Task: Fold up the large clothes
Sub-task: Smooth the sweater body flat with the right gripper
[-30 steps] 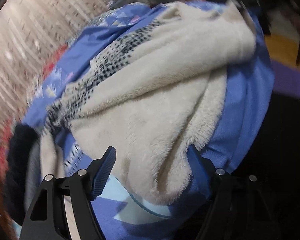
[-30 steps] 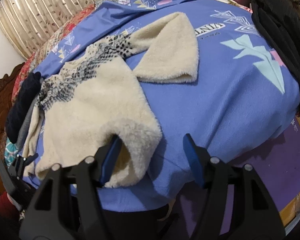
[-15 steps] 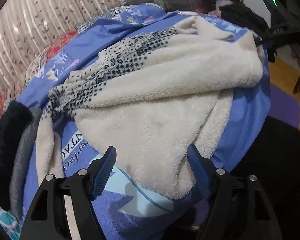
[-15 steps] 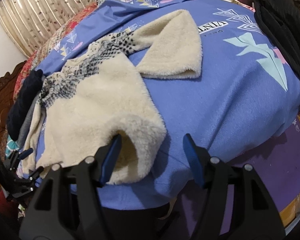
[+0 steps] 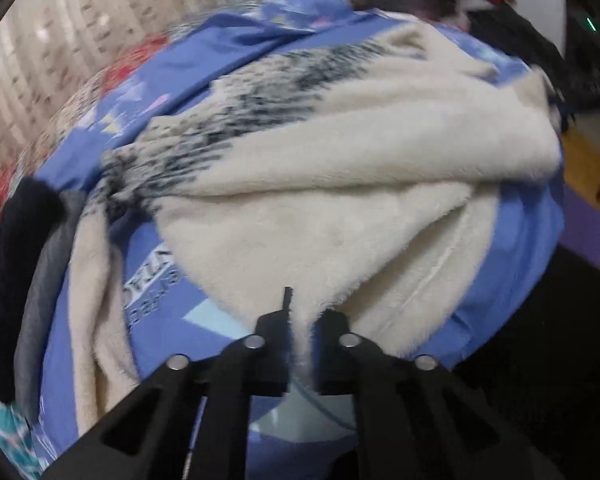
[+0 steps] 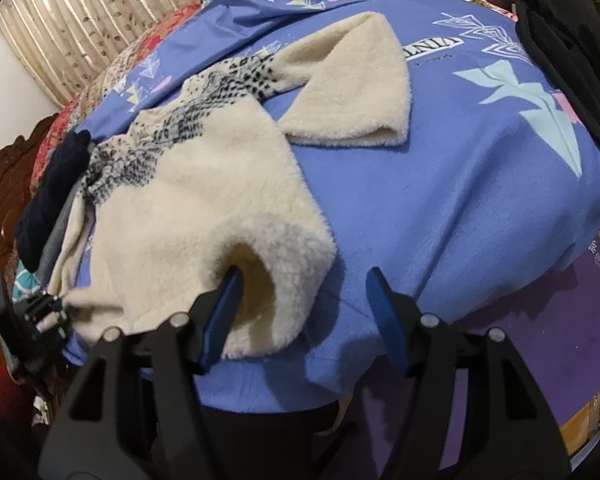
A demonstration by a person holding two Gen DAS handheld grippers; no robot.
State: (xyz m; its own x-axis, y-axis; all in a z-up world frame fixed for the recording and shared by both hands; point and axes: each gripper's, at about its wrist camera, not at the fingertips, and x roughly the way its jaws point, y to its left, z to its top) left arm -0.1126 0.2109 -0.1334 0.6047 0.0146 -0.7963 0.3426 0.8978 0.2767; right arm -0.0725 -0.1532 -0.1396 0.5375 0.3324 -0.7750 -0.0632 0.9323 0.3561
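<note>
Cream fleece sweater [image 6: 204, 208] with a black-dotted yoke lies spread on the blue bedsheet [image 6: 460, 208] of the bed, hem toward the near edge, one sleeve [image 6: 352, 92] thrown out flat to the far side. Left gripper [image 5: 303, 320]: jaws closed on a pinch of the sweater's near hem corner, fleece bunched between them; likely the anchor corner for lifting the hem. Left view is motion-blurred, details soft. Right gripper [image 6: 300, 312]: jaws wide open, gripping nothing; its left finger [image 6: 220, 312] is tucked into the raised hem fold at the other near corner, the other finger sits over bare sheet. Judging by this, the right grasp is not yet made; it needs to close on that fold so both corners can be carried up together. Dark clothes [image 6: 52, 192] are piled just beside the sweater's collar end. Black garment [image 6: 572, 80] lies at the far right bed edge, well apart.
</note>
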